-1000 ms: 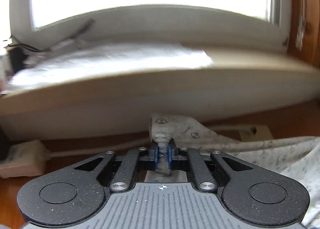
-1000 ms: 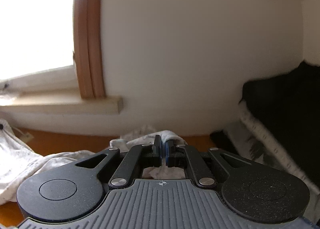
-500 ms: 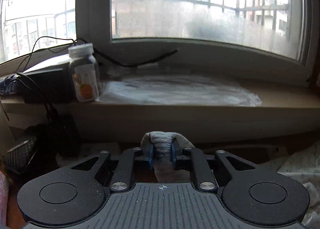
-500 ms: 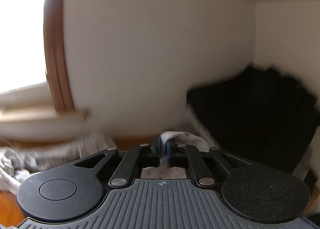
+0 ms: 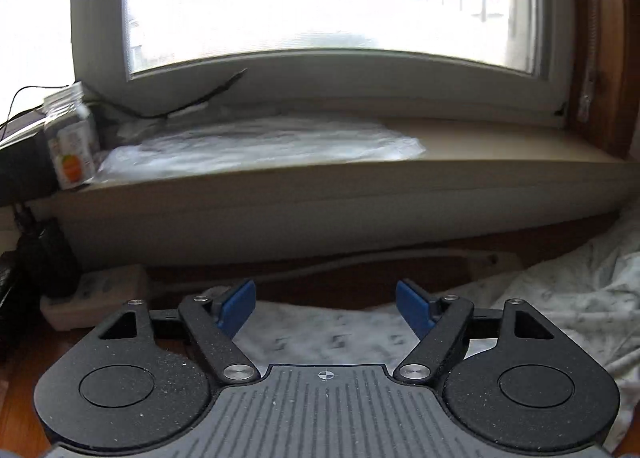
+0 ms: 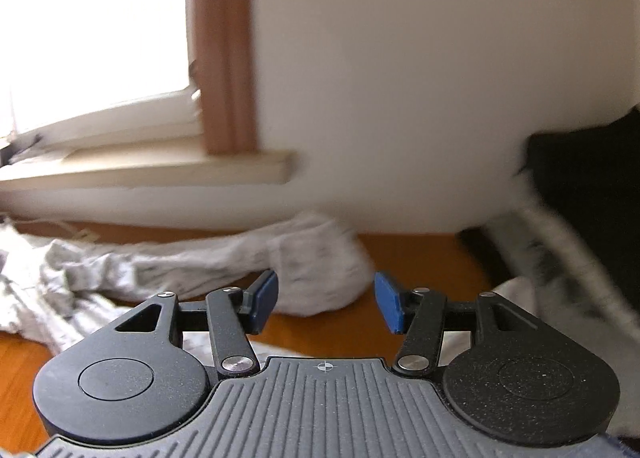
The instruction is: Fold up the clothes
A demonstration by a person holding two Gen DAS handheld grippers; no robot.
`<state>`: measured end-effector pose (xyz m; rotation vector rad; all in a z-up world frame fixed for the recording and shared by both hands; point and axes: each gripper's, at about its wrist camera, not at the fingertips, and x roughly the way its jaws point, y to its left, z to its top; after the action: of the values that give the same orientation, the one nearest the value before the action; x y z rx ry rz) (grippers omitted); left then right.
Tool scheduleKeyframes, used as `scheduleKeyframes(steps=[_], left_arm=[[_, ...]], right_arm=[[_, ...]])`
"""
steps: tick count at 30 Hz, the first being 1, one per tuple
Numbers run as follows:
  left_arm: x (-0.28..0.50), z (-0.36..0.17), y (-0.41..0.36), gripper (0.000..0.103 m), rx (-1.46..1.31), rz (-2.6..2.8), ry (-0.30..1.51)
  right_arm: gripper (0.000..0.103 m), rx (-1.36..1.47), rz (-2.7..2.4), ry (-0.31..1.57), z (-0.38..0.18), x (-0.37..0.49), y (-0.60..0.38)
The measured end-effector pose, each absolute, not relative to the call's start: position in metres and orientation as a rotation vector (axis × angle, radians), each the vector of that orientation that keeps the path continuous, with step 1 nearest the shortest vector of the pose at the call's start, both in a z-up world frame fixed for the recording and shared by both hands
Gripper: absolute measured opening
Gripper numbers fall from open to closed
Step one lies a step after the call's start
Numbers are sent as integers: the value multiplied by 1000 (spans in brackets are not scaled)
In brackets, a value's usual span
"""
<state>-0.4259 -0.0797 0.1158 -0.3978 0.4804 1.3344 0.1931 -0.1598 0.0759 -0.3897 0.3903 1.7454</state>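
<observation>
On the wooden tabletop [image 6: 416,258], both grippers' jaws are just opening, empty; the released garment [image 5: 320,334] is risking unfolding.

No legible txt anywhere.

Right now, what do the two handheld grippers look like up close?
The left gripper and right gripper match: speckled matte-black bodies with two round lobes, black linkage arms on silver pivot screws, blue finger pads, and a ribbed grey centre plate bearing a small white crosshair mark. No cables or sleeves show.
</observation>
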Motion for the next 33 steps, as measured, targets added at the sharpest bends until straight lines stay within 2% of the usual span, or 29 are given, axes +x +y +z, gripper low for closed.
scheduleKeyframes(steps=[7, 14, 15, 18, 24, 28, 31, 33], left_arm=[[-372, 111, -92, 98, -381, 1191, 449], [-348, 93, -109, 100, -372, 1126, 480], [-351, 93, -113, 101, -376, 1129, 471], [-370, 97, -129, 103, -395, 1155, 433], [-428, 92, -176, 103, -447, 1227, 414], [-455, 81, -213, 93, -499, 1250, 412], [-459, 72, -235, 75, -548, 1239, 391], [-459, 69, -243, 74, -570, 1222, 377]], right_arm=[[55, -489, 1857, 475, 26, 148, -133], [56, -587, 1873, 422, 8, 118, -129], [58, -580, 1869, 425, 7, 119, -128], [77, -563, 1844, 448, 4, 123, -125], [87, -553, 1827, 489, 4, 130, -122], [89, -553, 1803, 493, 3, 129, -123], [90, -553, 1794, 494, 3, 129, -122], [91, -553, 1789, 496, 3, 129, -122]])
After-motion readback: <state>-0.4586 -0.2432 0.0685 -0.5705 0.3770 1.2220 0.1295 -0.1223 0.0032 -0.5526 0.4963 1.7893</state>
